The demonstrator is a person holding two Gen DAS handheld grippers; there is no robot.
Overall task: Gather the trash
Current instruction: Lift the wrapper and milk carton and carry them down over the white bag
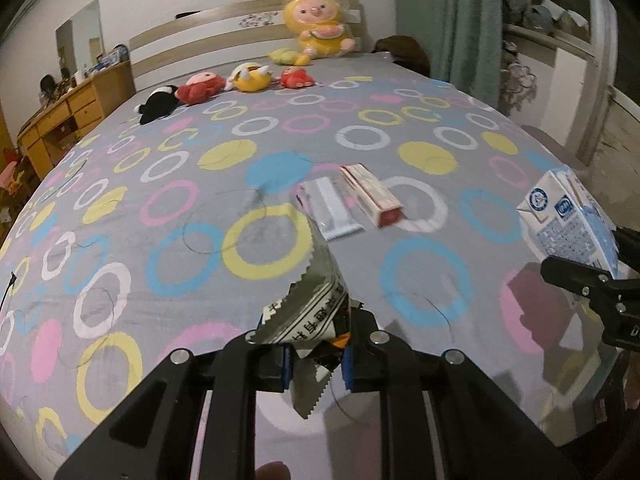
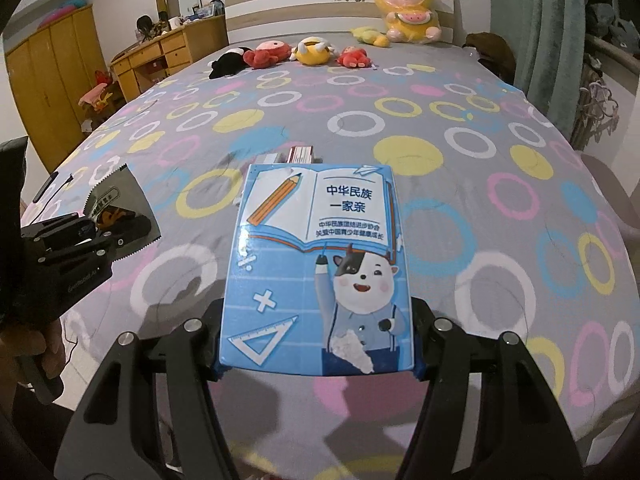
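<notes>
My left gripper (image 1: 316,364) is shut on a crumpled silver snack wrapper (image 1: 316,300) with a zigzag edge, held above the bed. In the right wrist view that wrapper (image 2: 120,204) shows at the far left in the left gripper (image 2: 92,236). A blue milk carton (image 2: 316,268) with a cartoon cow fills the right gripper (image 2: 316,364), whose pads press on its sides. The same carton (image 1: 568,220) appears at the right edge of the left wrist view. On the bedspread lie a white sachet (image 1: 332,208) and a small pink box (image 1: 372,194), side by side.
The bed (image 1: 160,184) has a grey cover with coloured rings. Several plush toys (image 1: 224,84) line the headboard end, with a big yellow doll (image 1: 320,26) behind. A wooden desk (image 1: 68,116) and wardrobe (image 2: 48,76) stand left; a green curtain (image 1: 448,20) hangs right.
</notes>
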